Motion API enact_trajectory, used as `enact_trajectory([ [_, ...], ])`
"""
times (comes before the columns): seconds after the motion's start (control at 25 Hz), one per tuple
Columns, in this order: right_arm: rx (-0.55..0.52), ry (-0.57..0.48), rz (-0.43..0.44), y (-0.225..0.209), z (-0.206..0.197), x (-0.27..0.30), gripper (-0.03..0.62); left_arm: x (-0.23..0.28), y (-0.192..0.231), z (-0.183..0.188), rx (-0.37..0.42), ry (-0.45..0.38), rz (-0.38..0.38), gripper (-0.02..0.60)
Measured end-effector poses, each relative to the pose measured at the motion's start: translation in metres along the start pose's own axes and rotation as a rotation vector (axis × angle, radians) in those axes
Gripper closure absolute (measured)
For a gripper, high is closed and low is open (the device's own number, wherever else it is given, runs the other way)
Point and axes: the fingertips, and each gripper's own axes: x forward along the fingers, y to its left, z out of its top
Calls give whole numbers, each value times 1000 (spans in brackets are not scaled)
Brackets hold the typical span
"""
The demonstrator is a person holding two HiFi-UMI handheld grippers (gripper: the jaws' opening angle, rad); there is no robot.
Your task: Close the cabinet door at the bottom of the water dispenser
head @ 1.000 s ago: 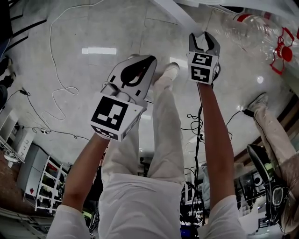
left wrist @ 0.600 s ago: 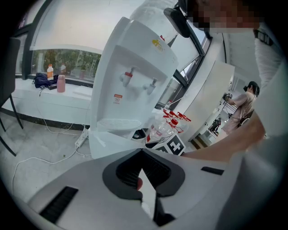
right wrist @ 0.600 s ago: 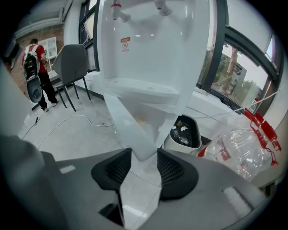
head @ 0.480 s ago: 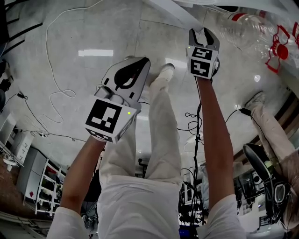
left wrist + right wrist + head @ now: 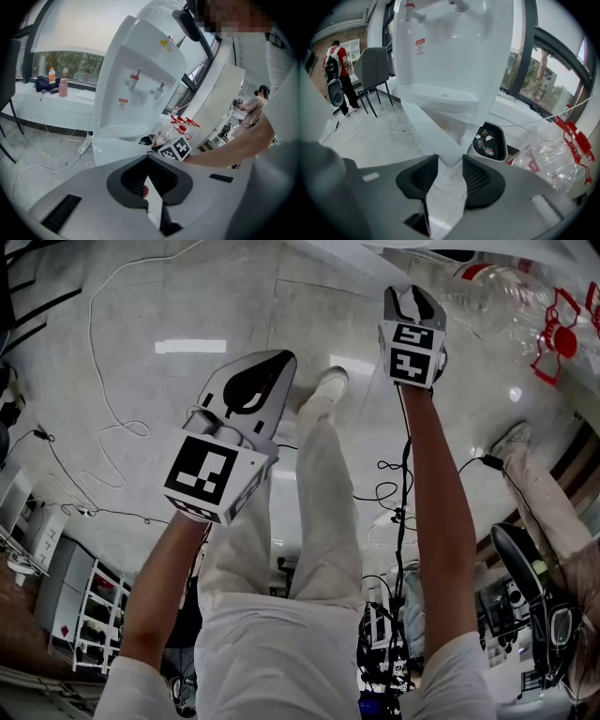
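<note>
Right gripper (image 5: 446, 169): the jaws stand apart and have just been closing. The lower corner of the cabinet door (image 5: 432, 137) sits in the gap between them, and no pad visibly presses on it. The door hangs open from the base of the water dispenser (image 5: 454, 51), swung out towards this gripper. Left gripper (image 5: 148, 161): jaws drawn together to a thin slit, nothing held, raised well short of the dispenser. A waste bin (image 5: 490, 140) stands just beside the dispenser base, with empty bottles (image 5: 553, 159) near it.
</note>
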Motion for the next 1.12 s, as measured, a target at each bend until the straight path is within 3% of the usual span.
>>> enact_trajectory([
  [0.88,-59,-24,13,-36,21,24,437,18,-2,2,-2,8,-1,577],
  [1.12,-24,-35,6,-43,27,31,444,24,-6,3,2,14,-10,578],
])
